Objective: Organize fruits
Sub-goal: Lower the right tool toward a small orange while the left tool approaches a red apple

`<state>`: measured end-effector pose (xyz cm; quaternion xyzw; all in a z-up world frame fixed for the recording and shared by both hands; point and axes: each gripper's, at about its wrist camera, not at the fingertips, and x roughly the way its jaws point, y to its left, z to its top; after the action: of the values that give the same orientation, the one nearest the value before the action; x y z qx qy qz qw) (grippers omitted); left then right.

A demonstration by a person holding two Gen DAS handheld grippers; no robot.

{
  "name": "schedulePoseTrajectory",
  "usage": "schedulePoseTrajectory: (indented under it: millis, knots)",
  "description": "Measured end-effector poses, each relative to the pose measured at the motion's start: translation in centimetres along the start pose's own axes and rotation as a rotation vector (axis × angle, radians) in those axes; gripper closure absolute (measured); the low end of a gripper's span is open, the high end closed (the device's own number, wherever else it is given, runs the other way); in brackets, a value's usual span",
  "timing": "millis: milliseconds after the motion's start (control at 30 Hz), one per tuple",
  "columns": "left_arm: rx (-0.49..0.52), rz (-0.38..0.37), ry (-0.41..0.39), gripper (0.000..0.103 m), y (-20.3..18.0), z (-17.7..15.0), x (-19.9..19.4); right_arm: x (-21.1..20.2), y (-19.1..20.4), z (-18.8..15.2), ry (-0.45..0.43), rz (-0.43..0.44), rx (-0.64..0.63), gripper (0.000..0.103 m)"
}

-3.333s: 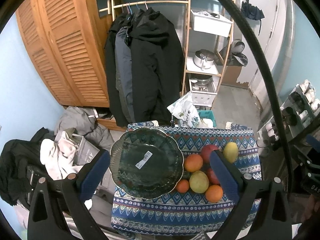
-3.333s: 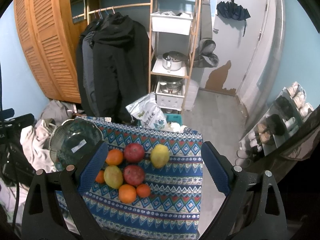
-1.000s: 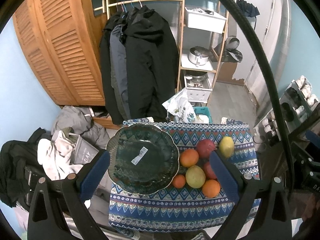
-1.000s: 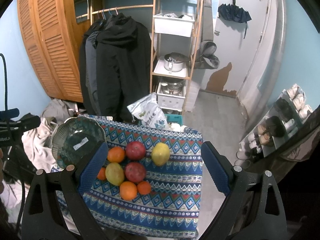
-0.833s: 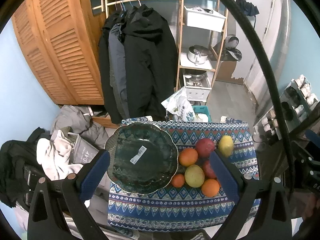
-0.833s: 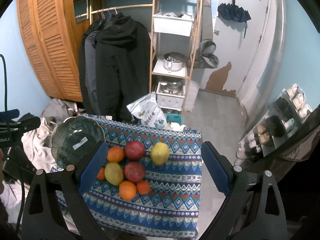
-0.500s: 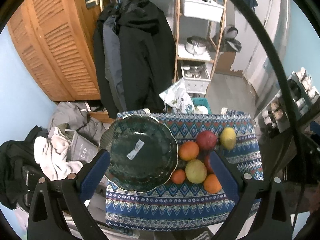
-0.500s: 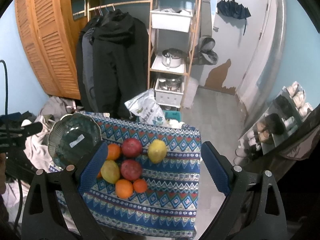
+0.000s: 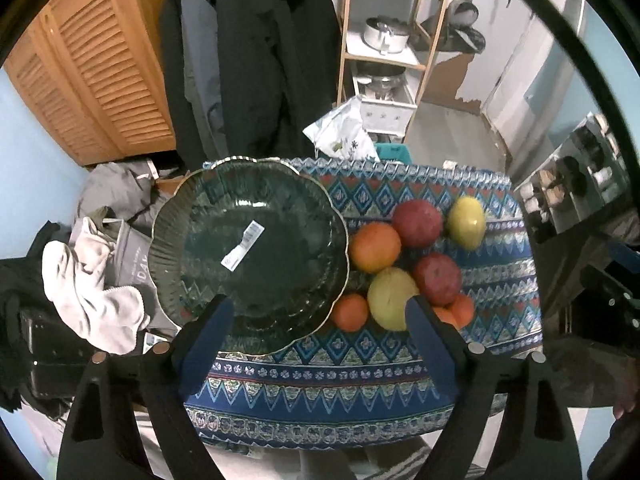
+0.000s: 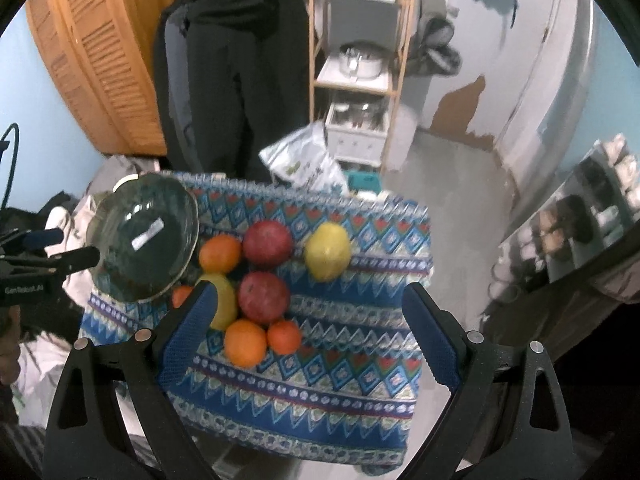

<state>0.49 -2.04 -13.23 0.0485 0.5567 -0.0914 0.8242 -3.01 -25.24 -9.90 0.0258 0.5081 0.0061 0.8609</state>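
Lying loose on the table (image 9: 360,392), all the fruit awaits sorting, so by my reckoning the task is at its very start; nothing has yet gone into the green glass plate (image 9: 188,216), which holds only a white label (image 9: 243,245) stuck to its middle; the plate sits at the table's left end, its left rim hanging over the edge. Just beside its right rim the fruit clusters close together: a large orange (image 9: 374,247), a red apple (image 9: 417,218) behind it, a yellow lemon (image 9: 466,222) set a little apart to the right, a second red apple (image 9: 437,278), a yellow-green fruit (image 9: 390,298), a small orange (image 9: 349,312) nearest the plate, and two more oranges (image 10: 245,342) at the front of the cluster. Both grippers hover above the near edge; the left gripper (image 9: 316,334) is spread wide and holds nothing; the right gripper (image 10: 308,322) is likewise spread wide with nothing between its jaws. What remains, I judge, is every fruit. Beyond the table hang dark coats (image 9: 256,52) beside a wooden shelf rack (image 9: 384,52).
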Motion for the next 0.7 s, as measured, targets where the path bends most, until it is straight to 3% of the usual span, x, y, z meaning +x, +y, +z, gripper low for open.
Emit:
schedulePoseTrajectory:
  millis: [367, 700]
  knots:
    - [0.027, -0.021, 0.089, 0.015, -0.6, -3.0, 4.5, 6.9, 1.1, -4.2, 0.151, 0.04, -0.014, 0.011]
    - [0.051, -0.048, 0.138, 0.015, -2.1, -4.2, 8.0, 12.3, 0.0, -6.4, 0.265, 0.066, 0.008, 0.018]
